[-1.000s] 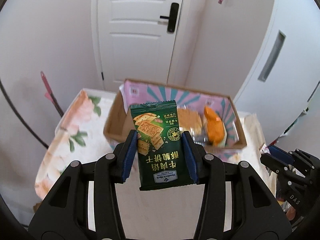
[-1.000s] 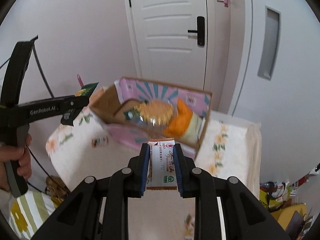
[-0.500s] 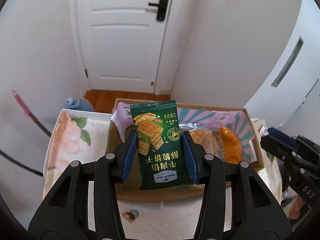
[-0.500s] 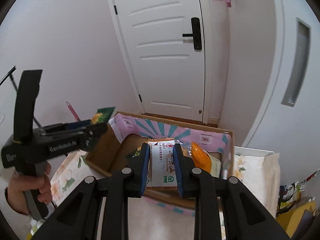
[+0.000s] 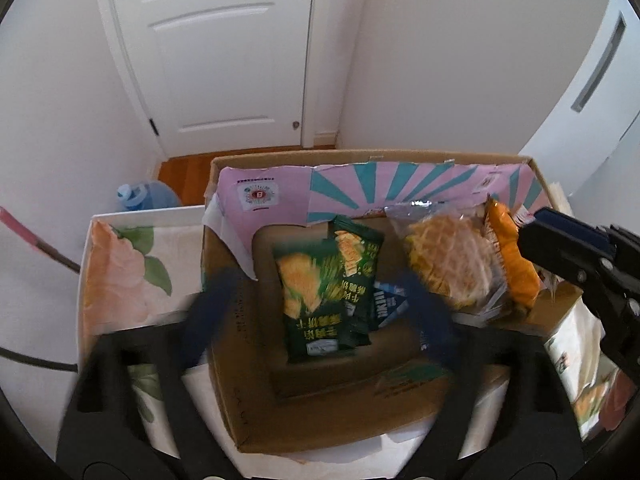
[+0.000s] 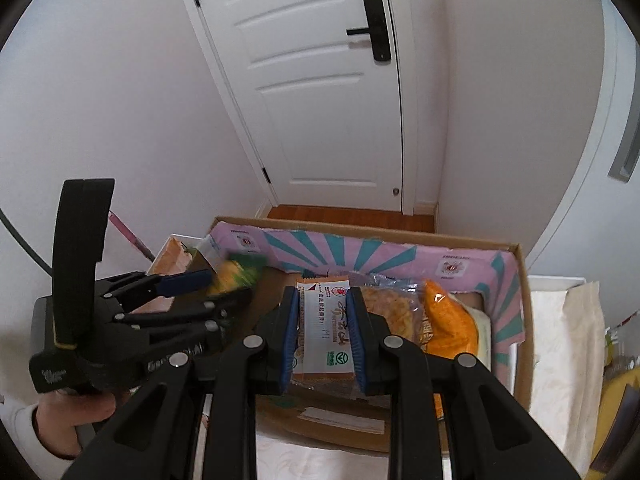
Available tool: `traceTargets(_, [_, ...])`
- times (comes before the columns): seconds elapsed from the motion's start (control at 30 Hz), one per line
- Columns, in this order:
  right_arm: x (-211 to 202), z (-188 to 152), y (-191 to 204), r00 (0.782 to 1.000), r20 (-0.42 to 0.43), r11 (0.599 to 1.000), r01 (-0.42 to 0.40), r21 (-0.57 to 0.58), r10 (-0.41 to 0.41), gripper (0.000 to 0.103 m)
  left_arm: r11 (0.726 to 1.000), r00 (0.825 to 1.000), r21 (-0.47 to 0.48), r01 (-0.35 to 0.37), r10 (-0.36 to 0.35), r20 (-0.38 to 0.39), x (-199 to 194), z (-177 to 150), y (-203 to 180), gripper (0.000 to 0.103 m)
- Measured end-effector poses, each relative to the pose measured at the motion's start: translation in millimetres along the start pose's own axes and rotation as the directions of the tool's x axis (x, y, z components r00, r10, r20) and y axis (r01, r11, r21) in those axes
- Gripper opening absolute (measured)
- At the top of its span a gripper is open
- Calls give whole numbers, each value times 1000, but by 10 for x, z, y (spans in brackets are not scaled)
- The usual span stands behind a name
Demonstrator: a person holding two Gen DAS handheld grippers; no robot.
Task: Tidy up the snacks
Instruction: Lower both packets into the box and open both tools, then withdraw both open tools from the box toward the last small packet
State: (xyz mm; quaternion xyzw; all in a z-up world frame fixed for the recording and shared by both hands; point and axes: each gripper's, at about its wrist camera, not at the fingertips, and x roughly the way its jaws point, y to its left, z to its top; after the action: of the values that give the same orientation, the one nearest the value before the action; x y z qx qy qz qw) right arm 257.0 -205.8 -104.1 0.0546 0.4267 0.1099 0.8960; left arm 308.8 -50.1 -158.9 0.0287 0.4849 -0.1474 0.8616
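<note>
Standing on a floral-clothed table [image 5: 120,264], box [image 5: 320,412] faces door [image 5: 224,60].

Ahead of the black left gripper [image 5: 316,312] with its blue pads, a dark green packet [image 5: 310,304] is showing yellow crackers and pale lettering. Beyond it, a second green packet [image 5: 358,268] is carrying the same print. The brown cardboard box [image 5: 320,420] is wearing a pink lining [image 5: 360,192] with teal rays. To the right, a clear bag [image 5: 448,264] is showing golden biscuits, and an orange pouch [image 5: 508,264] is lying beside it. Between the blue pads of the black right gripper [image 6: 324,332], a white wrapper [image 6: 324,328] is showing orange edges, red print and a green mark. Under the box, a white cloth [image 5: 120,264] is displaying peach flowers and green leaves.
</note>
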Motion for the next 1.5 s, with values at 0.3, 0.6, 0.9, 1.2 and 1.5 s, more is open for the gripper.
traceTargets(0.3, [144,59,-42,998,-60,999,-29,35,31,22,1000,999,12,-9,8,39,-308,-198,69,98])
traceTargets(0.6, [542,249,120,983,-152,994,-101,39,106,22,999,998,-44,-17,20,61,-504,-287,171,98])
traceTargets(0.9, [740,264,12,970,-187,987,-144,70,155,92,997,996,-65,-41,45,74,-657,-393,282,98])
traceTargets(1.2, [389,234,-45,984,-120,990,-124,71,132,92,996,992,-77,-51,59,107,-837,-438,370,98])
traceTargets(1.5, [-141,113,-65,994,-31,994,-107,25,107,92,992,978,-87,-93,108,180,-1235,-580,294,98])
